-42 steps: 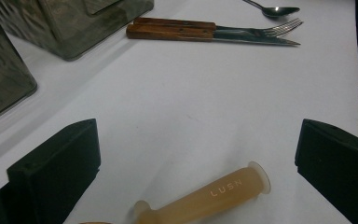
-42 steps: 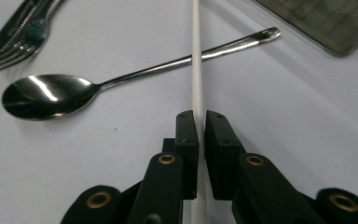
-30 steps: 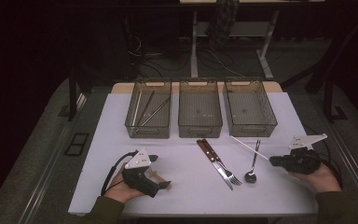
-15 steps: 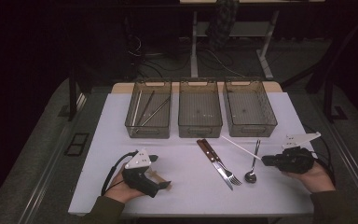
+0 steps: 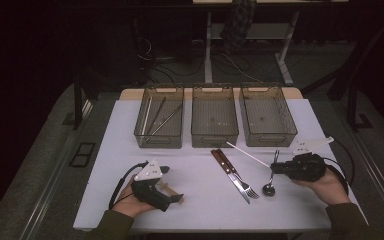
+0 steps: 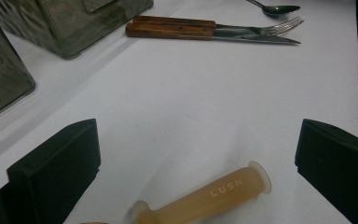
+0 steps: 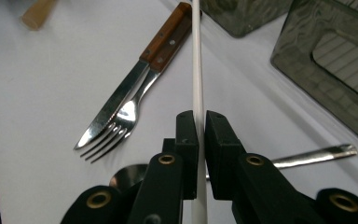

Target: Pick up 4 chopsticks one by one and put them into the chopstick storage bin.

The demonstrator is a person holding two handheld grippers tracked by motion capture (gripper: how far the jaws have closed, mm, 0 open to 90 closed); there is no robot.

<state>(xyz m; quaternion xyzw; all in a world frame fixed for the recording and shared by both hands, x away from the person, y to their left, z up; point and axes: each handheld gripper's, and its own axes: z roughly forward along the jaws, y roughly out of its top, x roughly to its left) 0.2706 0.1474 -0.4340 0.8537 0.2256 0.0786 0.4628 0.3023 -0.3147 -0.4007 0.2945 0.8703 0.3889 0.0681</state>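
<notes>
On the white table (image 5: 195,165), three smoky translucent plastic bins stood in a row along the far side: the left bin (image 5: 160,122) held a few thin metal rods, while the middle bin (image 5: 214,120) and the right bin (image 5: 266,117) looked bare inside. In front of them lay a wooden-handled steak knife (image 5: 230,172) and a wooden-handled fork (image 5: 237,175) side by side, touching along their length, with a small metal spoon (image 5: 271,180) just to their right.

The right tool (image 7: 198,126), held in the person's right hand (image 5: 325,182) at the near right of the table, was clamped tight on a long thin white stick (image 7: 196,70). In the right gripper view the stick ran straight up between the two black jaws and out over the knife and fork handles, its far end pointing toward the bins; the spoon's bowl sat just beneath the jaws.

The left tool (image 6: 191,158) rested at the near left in the person's left hand (image 5: 130,202), its jaws spread wide and holding nothing. A short translucent amber tube (image 6: 205,196) marked "LUSN" lay on the table between those jaws, touching neither.
</notes>
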